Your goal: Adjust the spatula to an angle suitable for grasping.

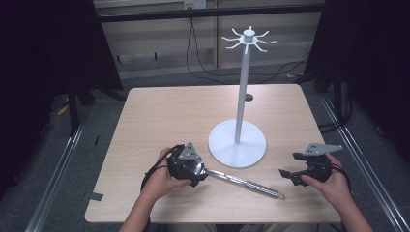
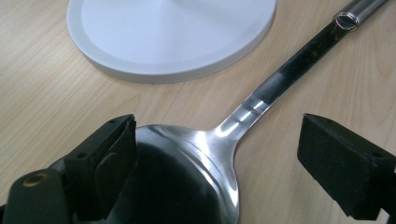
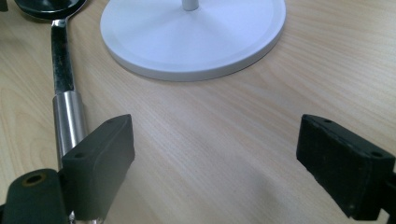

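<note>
- A steel ladle lies flat on a wooden table, just in front of a white stand whose tall pole ends in a ring of hooks.
- The left gripper hangs over the ladle's bowl with its jaws wide apart — the bowl sits between them, close against the left jaw, and the handle runs away up and to the right, past the right jaw.
- The right gripper is low over the table, jaws also wide apart and holding nothing; the handle's end passes beside and under its left jaw, and bare wood lies between the jaws.
- This looks like the reaching step, before any grasp.
- Next — probably — a gripper must centre on the ladle and close, then lift it towards the hooks.
</note>
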Demonstrator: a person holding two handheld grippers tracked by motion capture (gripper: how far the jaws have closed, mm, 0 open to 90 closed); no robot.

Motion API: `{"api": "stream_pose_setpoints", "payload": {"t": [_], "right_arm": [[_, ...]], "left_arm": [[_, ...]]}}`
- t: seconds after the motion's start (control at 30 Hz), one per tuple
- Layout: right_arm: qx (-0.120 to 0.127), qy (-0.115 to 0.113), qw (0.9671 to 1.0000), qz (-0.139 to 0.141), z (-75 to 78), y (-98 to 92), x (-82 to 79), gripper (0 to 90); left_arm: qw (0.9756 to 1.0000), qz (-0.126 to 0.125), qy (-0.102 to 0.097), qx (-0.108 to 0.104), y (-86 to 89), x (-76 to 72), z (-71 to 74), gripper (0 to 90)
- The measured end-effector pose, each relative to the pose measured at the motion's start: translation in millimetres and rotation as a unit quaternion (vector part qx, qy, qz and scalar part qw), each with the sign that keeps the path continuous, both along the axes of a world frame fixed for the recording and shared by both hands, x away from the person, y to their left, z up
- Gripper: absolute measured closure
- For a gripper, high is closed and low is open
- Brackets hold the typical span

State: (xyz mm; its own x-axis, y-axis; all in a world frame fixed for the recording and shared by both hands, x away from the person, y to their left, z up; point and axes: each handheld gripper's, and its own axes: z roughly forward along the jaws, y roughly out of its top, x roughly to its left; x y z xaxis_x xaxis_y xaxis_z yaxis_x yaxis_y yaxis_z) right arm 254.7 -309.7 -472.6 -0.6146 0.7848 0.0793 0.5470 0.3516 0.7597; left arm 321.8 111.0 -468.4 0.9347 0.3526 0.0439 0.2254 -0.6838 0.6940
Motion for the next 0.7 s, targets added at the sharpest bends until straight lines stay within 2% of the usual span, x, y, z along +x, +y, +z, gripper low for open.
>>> {"api": "stream_pose_setpoints", "payload": {"t": [0.13,0.2,0.33,0.43,0.5,0.57,0.63,0.7], "right_arm": [[-0.001,0.002,1.0000,-0.001,-0.1,-1.5,-2.0,10.6],[-0.002,0.001,1.0000,-0.002,-0.2,-2.3,-3.0,10.6],[0.008,0.003,0.9999,-0.006,0.5,-3.9,-3.9,10.6],[0.008,0.002,0.9999,-0.006,0.7,-4.0,-4.4,10.6],[0.005,0.004,1.0000,-0.003,-0.1,-3.3,-4.4,10.6],[0.006,0.005,1.0000,-0.002,-0.6,-3.1,-4.3,10.6],[0.005,0.006,1.0000,-0.002,-0.9,-2.9,-4.2,10.6],[0.006,0.007,1.0000,0.000,-1.6,-2.6,-3.6,10.6]], "left_arm": [[0.9999,0.002,0.007,-0.007,-1.6,1.3,2.9,13.2],[0.9997,0.001,0.012,-0.020,-3.2,1.8,3.2,13.4],[0.9997,0.000,0.004,-0.024,-5.7,2.1,6.7,12.6],[0.9998,0.000,0.003,-0.021,-6.1,3.2,9.2,12.6],[0.9997,-0.009,0.007,-0.021,-7.9,4.4,12.0,13.7],[0.9995,-0.016,0.012,-0.024,-10.4,4.5,13.4,16.5],[0.9995,-0.023,0.010,-0.020,-11.5,5.0,14.4,17.7],[0.9992,-0.033,0.018,-0.014,-15.4,5.5,16.2,21.9]]}}
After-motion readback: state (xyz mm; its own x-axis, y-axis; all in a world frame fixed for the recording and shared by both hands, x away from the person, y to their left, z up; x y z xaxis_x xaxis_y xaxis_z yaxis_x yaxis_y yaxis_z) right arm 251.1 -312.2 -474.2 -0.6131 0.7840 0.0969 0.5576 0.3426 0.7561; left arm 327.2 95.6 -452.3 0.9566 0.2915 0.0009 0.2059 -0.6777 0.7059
